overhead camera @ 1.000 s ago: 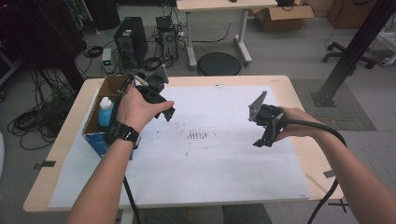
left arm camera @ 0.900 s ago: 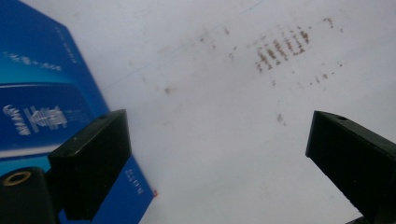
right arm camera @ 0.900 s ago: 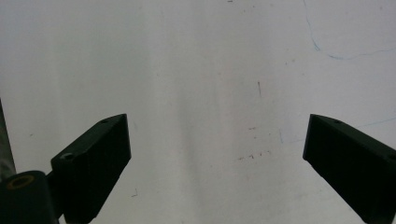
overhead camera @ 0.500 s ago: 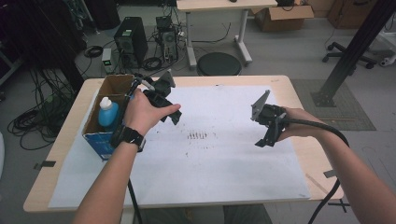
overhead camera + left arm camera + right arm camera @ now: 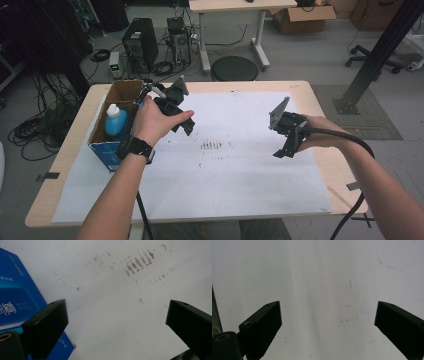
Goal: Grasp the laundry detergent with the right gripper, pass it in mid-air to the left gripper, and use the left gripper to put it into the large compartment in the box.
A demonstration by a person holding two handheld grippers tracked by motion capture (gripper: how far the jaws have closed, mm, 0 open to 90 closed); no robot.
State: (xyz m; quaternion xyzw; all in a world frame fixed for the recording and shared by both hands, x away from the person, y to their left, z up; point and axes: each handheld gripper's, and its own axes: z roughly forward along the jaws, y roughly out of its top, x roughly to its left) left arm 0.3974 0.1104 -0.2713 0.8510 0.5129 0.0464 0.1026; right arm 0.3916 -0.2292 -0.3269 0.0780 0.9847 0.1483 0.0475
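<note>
White paper sheet covers most of the wooden surface, and both claws hang above it with nothing in them. The left claw has just been opening and now stands released, its jaws wide apart with only bare paper and a patch of brown smudges between them; compared with a second ago the left hand has shifted a little away from the box toward the middle of the sheet. The blue cardboard box sits at the left edge of the surface, just beside that hand, and a white-capped blue bottle stands upright inside it. My reading is that the bottle is already put down in the box and the left hand is pulling clear. The right claw is also released, jaws spread over blank paper near the right edge, well apart from the box. Nothing lies between either claw and the box; the near wall of the box is the one thing the left jaws could catch. Beyond the far edge, on the floor, stand computer towers, cables and a round black stool.
</note>
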